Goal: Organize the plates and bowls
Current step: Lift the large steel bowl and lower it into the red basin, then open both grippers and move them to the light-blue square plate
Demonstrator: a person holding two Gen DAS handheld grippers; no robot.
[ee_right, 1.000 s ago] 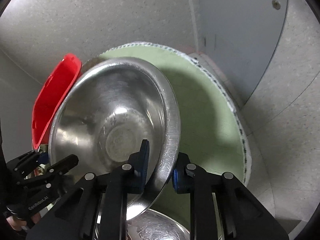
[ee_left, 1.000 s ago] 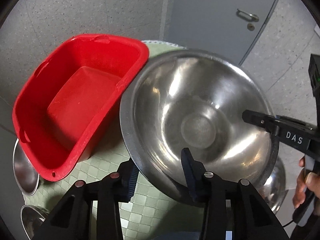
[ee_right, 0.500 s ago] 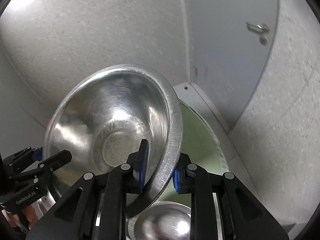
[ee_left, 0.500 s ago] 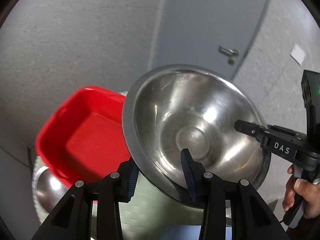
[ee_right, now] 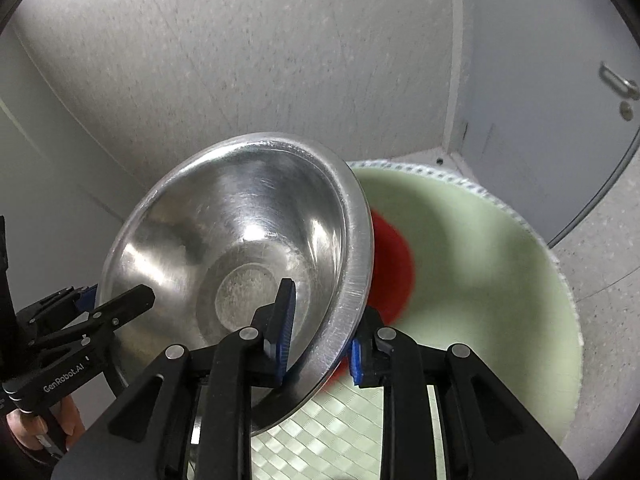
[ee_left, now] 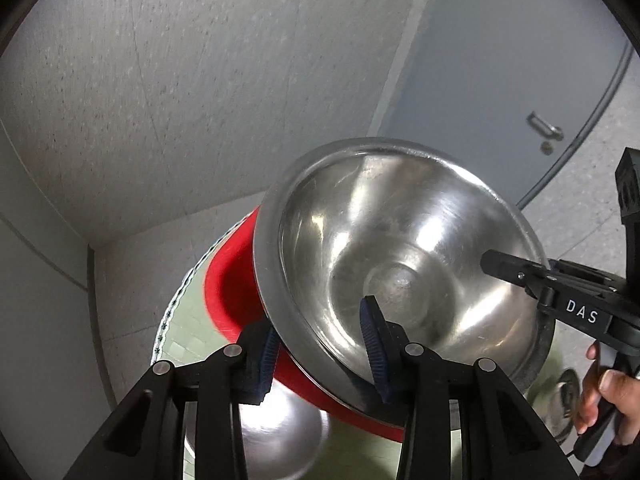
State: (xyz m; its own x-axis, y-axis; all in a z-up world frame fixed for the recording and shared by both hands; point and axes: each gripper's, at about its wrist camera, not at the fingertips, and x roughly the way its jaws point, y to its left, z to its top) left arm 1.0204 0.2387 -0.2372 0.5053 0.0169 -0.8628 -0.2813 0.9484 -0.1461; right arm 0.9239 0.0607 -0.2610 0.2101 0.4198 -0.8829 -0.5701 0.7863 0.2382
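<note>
Both grippers have the big steel bowl (ee_left: 400,256) up in the air over the counter (ee_right: 480,248), left gripper (ee_left: 320,344) and right gripper (ee_right: 320,320) each with jaws clamped on its rim. The red tub (ee_left: 228,280) waits below, and a smaller bowl (ee_left: 280,432) is yet to be sorted.

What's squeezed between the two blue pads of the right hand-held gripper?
The rim of the big steel bowl, seen in the right wrist view: the right hand-held gripper has one pad inside, one outside.
</note>
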